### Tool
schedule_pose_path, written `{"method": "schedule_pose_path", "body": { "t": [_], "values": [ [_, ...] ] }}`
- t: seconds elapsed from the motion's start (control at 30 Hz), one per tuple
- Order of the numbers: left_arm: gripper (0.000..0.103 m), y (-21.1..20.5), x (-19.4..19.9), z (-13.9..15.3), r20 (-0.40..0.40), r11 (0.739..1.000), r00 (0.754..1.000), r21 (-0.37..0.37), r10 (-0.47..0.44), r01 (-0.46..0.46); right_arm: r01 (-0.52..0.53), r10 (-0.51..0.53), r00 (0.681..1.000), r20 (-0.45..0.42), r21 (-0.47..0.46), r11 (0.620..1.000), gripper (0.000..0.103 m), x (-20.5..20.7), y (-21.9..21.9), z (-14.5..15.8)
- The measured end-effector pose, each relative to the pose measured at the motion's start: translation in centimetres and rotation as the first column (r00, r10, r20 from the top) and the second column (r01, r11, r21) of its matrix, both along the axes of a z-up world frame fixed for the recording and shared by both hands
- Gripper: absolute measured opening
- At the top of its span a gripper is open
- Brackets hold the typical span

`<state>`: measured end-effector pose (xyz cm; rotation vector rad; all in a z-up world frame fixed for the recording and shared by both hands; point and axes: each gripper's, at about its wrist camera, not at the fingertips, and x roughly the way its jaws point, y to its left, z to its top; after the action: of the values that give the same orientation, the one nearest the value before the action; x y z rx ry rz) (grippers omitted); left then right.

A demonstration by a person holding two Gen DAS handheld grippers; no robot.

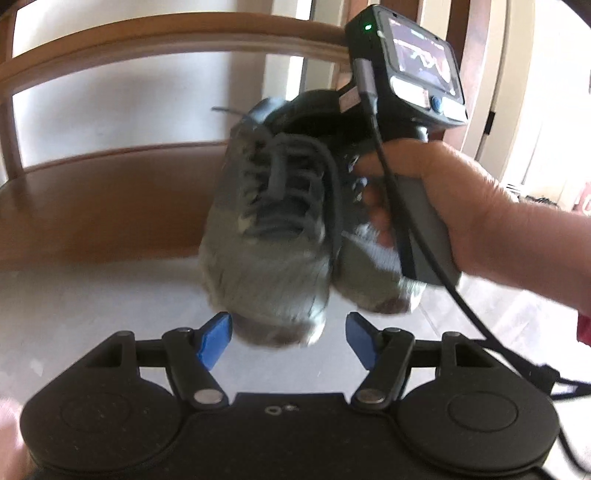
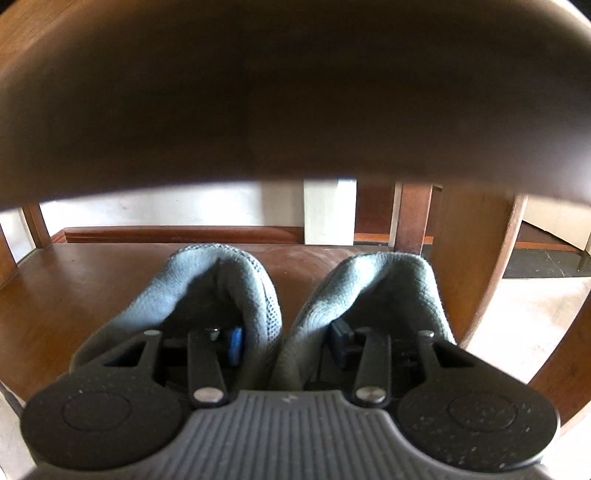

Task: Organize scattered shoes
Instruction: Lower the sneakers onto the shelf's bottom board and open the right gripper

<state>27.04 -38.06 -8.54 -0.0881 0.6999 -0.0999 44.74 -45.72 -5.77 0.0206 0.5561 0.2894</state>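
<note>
1. While the right claw (image 2: 288, 341) reaches into the grey shoes (image 2: 221, 288) from the heel end, one finger sits inside each shoe and both inner collars lie between the pads (image 2: 236, 345). Whether the pads pinch those collars cannot be told.
2. Seen from the right wrist, the shoes stand side by side at 12 o'clock on a wooden shelf (image 2: 92, 280), heels toward the camera.
3. A dark wooden top (image 2: 295, 92) hangs low over the shoes and fills the upper half of that view. A wooden leg (image 2: 413, 218) stands behind them at 1 o'clock, and a curved wooden side (image 2: 491, 273) stands close at 2 o'clock.
4. Seen from the left wrist, the shoes face the camera toe first. They are blurred, and the toes reach past the shelf's front edge over the pale floor (image 1: 92, 295).
5. The left claw (image 1: 288, 321) is spread wide. One toe sits between its blue tips, clear of both pads.
6. A hand (image 1: 454, 206) at 2 o'clock grips the right claw's handle, and its cable (image 1: 461, 295) trails down toward 4 o'clock.
7. A curved wooden rail (image 1: 166, 29) arches above at 11 o'clock.
</note>
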Motion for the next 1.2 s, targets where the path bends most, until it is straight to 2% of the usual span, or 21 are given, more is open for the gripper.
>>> {"method": "schedule_pose_path", "body": {
  "t": [0.03, 0.1, 0.17, 0.23, 0.33, 0.43, 0.53, 0.6, 0.7, 0.77, 0.83, 0.93, 1.2],
  "values": [
    [0.069, 0.3, 0.3, -0.1, 0.001, 1.000, 1.000, -0.004, 0.014, -0.014, 0.001, -0.001, 1.000, 0.000, -0.003, 1.000, 0.052, 0.0, 0.0, 0.0],
    [0.071, 0.6, 0.9, -0.2, 0.014, 1.000, 0.999, -0.004, 0.030, -0.030, -0.001, 0.001, 1.000, 0.001, -0.012, 1.000, 0.055, -0.1, 0.1, 0.1],
    [0.074, 0.8, 1.6, 0.1, 0.007, 1.000, 1.000, -0.010, 0.026, -0.026, -0.010, 0.010, 1.000, 0.009, -0.020, 1.000, 0.067, -0.5, 0.2, 0.3],
    [0.074, 0.8, 1.6, 0.1, 0.006, 1.000, 1.000, -0.007, 0.020, -0.020, 0.002, -0.001, 0.999, 0.053, -0.026, 1.000, 0.088, -1.0, -0.2, 0.7],
    [0.072, 1.1, 0.3, 0.3, 0.018, 0.999, 0.999, -0.016, 0.035, -0.035, 0.008, -0.006, 0.998, 0.064, -0.032, 0.999, 0.088, -0.9, -0.8, 0.5],
    [0.072, 1.7, -3.1, 0.5, 0.018, 0.995, 0.996, -0.061, 0.085, -0.084, 0.027, -0.026, 0.998, 0.061, -0.021, 0.999, 0.087, -0.8, -1.3, 0.0],
    [0.072, 2.0, -5.2, -0.3, -0.019, 0.988, 0.990, -0.060, 0.139, -0.140, 0.034, -0.032, 0.995, 0.098, -0.020, 0.999, 0.088, -1.3, -1.2, -0.3],
    [0.072, 1.9, -5.0, -0.5, -0.030, 0.987, 0.986, -0.017, 0.161, -0.162, 0.037, -0.033, 0.993, 0.115, -0.030, 0.999, 0.088, -1.5, -1.0, -0.3],
    [0.072, 2.0, -4.4, 0.0, -0.006, 0.983, 0.983, -0.012, 0.182, -0.182, 0.046, -0.043, 0.993, 0.106, -0.026, 0.999, 0.088, -1.2, -1.1, -0.3],
    [0.074, 1.5, -3.9, 0.4, 0.045, 0.979, 0.982, 0.077, 0.184, -0.187, 0.046, -0.043, 0.995, 0.095, -0.029, 0.998, 0.089, -0.9, -1.0, -0.3],
    [0.073, 1.4, -2.7, 0.2, 0.038, 0.985, 0.988, 0.086, 0.149, -0.152, 0.046, -0.044, 0.995, 0.090, -0.027, 0.999, 0.089, -0.6, -0.9, -0.4],
    [0.073, 1.3, -2.3, 0.2, 0.069, 0.982, 0.986, 0.106, 0.149, -0.156, 0.040, -0.039, 0.995, 0.095, -0.011, 0.999, 0.089, -0.2, -0.9, -0.6],
    [0.072, 1.1, 0.6, 0.8, 0.075, 0.988, 0.991, 0.099, 0.110, -0.117, -0.024, 0.028, 0.985, 0.168, -0.026, 0.999, 0.089, -3.4, -1.3, 0.8]
  ]
}}
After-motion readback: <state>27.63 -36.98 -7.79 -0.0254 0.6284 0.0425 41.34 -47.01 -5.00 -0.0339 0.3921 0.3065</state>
